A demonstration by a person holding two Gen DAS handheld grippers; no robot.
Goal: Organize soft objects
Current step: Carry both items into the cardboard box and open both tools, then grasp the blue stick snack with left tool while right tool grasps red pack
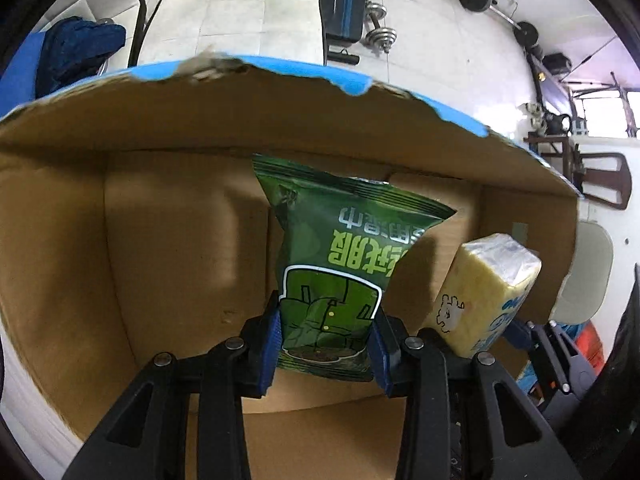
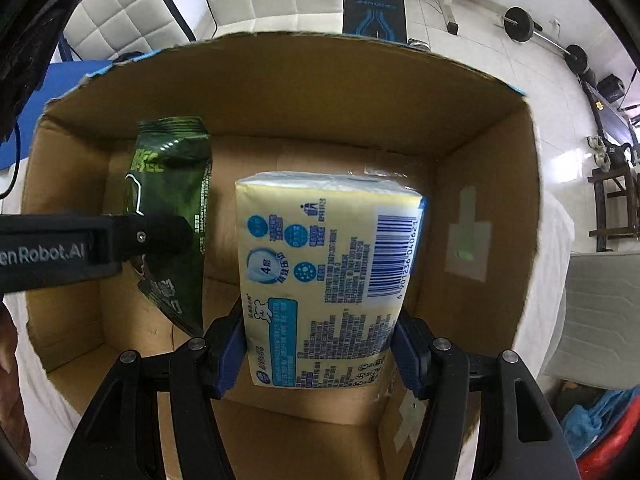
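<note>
My left gripper (image 1: 326, 344) is shut on a green snack bag (image 1: 340, 264), which hangs inside an open cardboard box (image 1: 160, 128). To its right, a yellow tissue pack (image 1: 484, 292) is held by the other tool. In the right wrist view my right gripper (image 2: 318, 350) is shut on that yellow tissue pack (image 2: 324, 264), its blue pads pressing both sides, above the bare floor of the cardboard box (image 2: 320, 88). The green snack bag (image 2: 172, 208) hangs at the left, with the left gripper's black finger crossing it.
The box has a torn blue-edged rim (image 1: 280, 66) and tape patches on its right wall (image 2: 466, 236). Beyond it lie a white tiled floor, a weight bench (image 2: 374, 0), dumbbells (image 1: 378, 28) and a barbell (image 2: 520, 24). A blue cloth (image 1: 76, 52) sits at the far left.
</note>
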